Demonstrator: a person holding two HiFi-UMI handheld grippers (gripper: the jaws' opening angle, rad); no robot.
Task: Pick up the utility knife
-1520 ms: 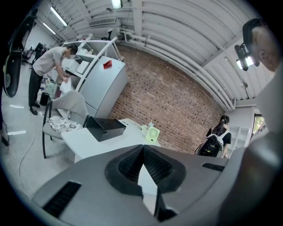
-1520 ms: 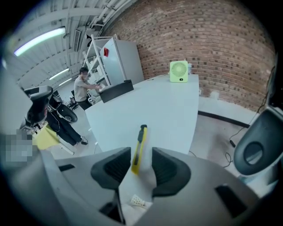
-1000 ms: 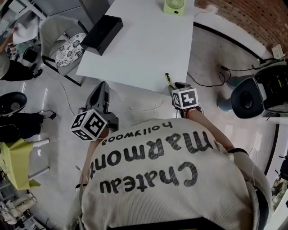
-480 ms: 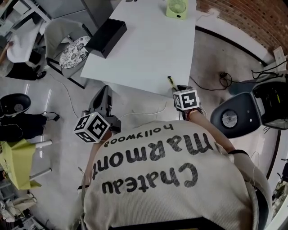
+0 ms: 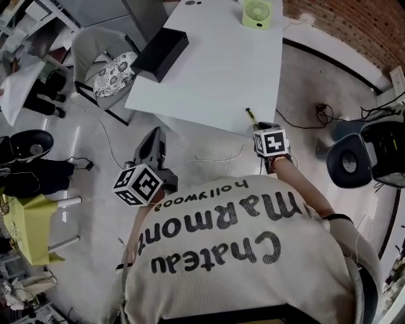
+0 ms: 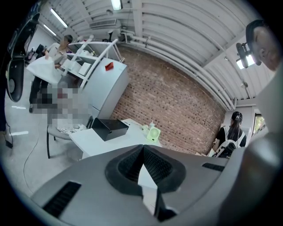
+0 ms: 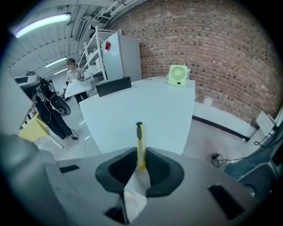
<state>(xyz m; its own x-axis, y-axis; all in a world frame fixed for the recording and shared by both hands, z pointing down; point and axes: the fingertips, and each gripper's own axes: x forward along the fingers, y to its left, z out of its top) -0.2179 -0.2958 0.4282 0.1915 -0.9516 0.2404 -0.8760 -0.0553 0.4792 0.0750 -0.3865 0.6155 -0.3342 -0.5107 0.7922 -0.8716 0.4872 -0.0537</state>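
**At the bench's near edge: right tongs on the knife**

At the near edge of the white bench (image 5: 215,69) lies the utility knife (image 5: 251,115) — yellow, slim, its far end pointing out across the top; my right tongs (image 5: 259,125) are angled down onto its near end. Seen along those tongs (image 7: 140,155), the jaws have just been closing and the knife (image 7: 139,139) stands between the dark ribbed pads (image 7: 121,170), which pinch its near end from both sides; the rest of it still rests on the bench (image 7: 132,106).

My left tongs (image 5: 154,136) hang off the bench's near-left corner, over the floor and well apart from the knife; in their own view the left tongs (image 6: 143,149) are pressed together at the tips, nothing between them.

Farther back on the bench are a black box (image 5: 160,54) at the left edge and a small green fan (image 5: 256,12) at the far end — both well clear of the knife.
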